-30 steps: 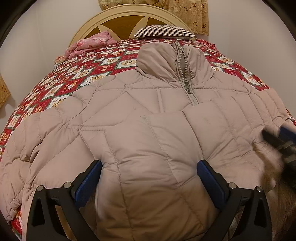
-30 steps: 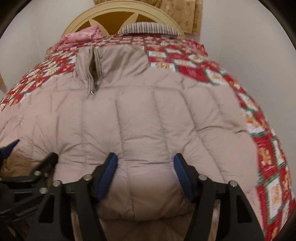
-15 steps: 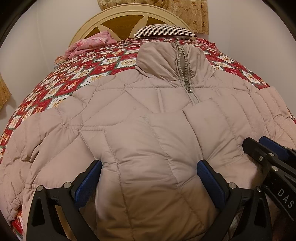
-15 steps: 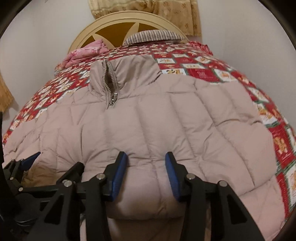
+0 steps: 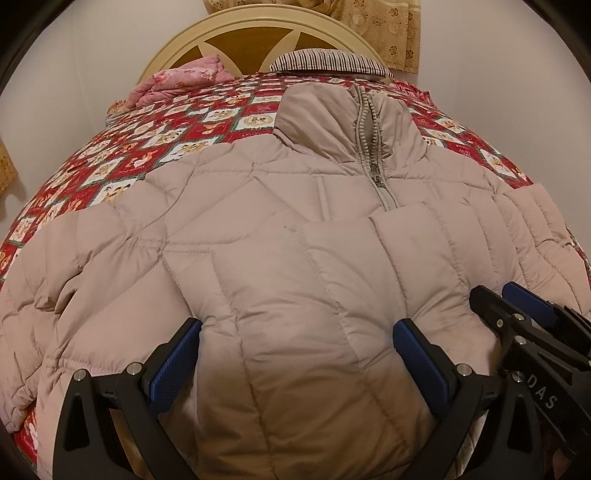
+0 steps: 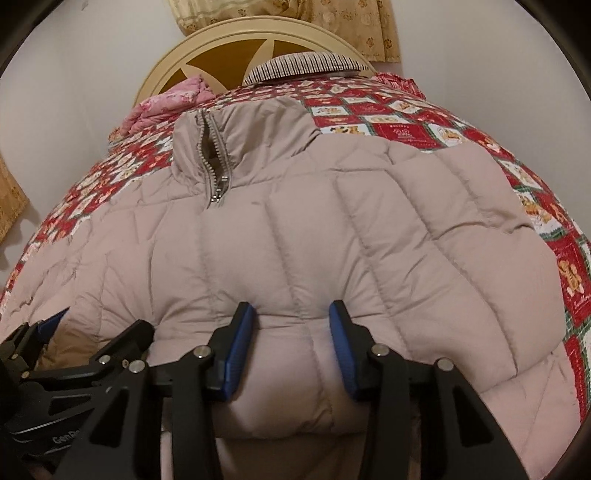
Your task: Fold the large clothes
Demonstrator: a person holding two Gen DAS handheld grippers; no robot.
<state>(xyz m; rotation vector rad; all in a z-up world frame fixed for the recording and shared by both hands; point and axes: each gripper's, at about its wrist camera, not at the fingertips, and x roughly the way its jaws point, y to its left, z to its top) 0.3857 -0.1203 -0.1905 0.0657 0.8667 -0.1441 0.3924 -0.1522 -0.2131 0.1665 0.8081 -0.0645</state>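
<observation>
Beige puffer jacket (image 5: 295,258) lies flat on bed w/ red patchwork quilt (image 5: 155,147), front up, long axis running collar-to-hem: collar w/ zipper (image 5: 369,147) toward headboard (image 5: 258,33), hem nearest cameras. Left gripper (image 5: 295,365) spread wide astride hem bulge. Right gripper (image 6: 291,347) narrower, pads pressing a puffy hem fold between them, not fully closed. Striped pillow (image 5: 328,61) & pink blanket (image 5: 184,79) sit beyond collar.

- The left gripper (image 5: 297,360) has matte black angular finger arms with blue ribbed pads (image 5: 171,360) and round silver screw heads.
- The right gripper (image 6: 291,349) has the same black build with blue pads (image 6: 341,350).
- White letters "DAS" and "Gen" mark the black bodies.
</observation>
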